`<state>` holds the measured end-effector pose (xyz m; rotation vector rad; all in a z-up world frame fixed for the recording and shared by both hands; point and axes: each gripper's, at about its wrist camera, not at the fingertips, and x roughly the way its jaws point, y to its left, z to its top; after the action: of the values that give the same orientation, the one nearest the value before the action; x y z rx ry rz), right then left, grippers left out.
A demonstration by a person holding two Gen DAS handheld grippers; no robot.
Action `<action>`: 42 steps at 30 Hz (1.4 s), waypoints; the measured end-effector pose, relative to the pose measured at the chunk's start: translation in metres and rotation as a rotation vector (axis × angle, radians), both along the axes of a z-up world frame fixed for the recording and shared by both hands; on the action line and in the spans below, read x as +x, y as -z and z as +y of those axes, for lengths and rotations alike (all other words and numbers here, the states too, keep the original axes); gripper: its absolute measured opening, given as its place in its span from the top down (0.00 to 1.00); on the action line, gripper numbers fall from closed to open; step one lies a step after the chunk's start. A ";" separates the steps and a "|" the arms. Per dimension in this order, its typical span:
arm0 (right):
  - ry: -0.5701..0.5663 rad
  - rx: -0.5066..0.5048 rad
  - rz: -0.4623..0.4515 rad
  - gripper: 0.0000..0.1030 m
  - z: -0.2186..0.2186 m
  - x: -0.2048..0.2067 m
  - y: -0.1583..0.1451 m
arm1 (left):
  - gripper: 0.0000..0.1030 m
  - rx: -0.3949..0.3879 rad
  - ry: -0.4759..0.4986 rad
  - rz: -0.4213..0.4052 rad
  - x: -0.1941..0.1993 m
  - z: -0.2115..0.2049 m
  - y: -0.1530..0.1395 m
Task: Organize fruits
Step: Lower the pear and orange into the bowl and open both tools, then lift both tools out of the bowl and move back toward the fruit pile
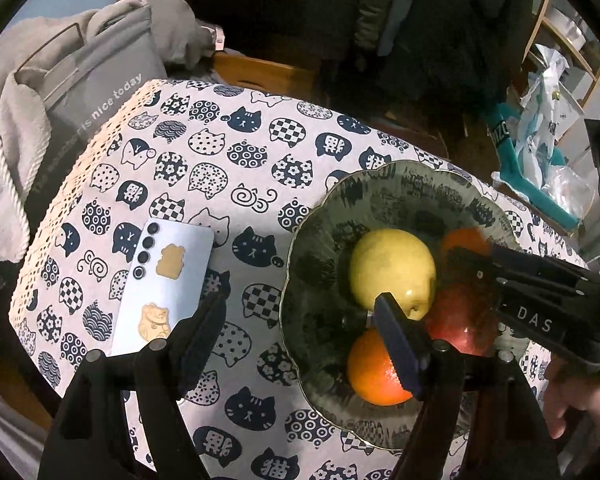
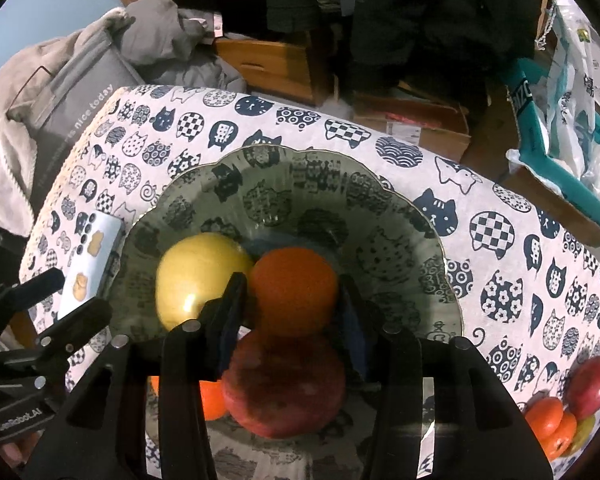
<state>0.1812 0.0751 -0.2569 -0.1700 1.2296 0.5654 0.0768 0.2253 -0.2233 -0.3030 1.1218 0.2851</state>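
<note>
A dark glass bowl (image 1: 320,240) (image 2: 400,216) sits on the cat-print tablecloth. It holds a yellow apple (image 1: 392,268) (image 2: 200,280), a red apple (image 1: 464,320) (image 2: 284,384), a near orange (image 1: 374,372) (image 2: 214,400) and a far orange (image 1: 460,240) (image 2: 296,292). My right gripper (image 2: 292,312) (image 1: 476,268) reaches into the bowl with its fingers on either side of the far orange; contact is unclear. My left gripper (image 1: 300,332) is open and empty, one finger over the bowl, the other over the cloth.
A pale blue phone (image 1: 168,284) (image 2: 92,260) with stickers lies left of the bowl. More fruit (image 2: 568,408) shows at the lower right edge of the right wrist view. A grey bag (image 1: 84,92) and clothes lie beyond the table's left edge.
</note>
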 end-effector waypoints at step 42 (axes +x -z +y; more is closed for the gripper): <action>0.082 -0.009 -0.370 0.36 -0.086 -0.062 -0.147 | 0.20 0.069 0.127 -0.251 -0.039 -0.066 -0.113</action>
<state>0.1194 -0.0113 -0.1095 -0.2201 0.8750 0.4344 0.0378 0.1589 -0.1103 -0.1991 0.8775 0.1678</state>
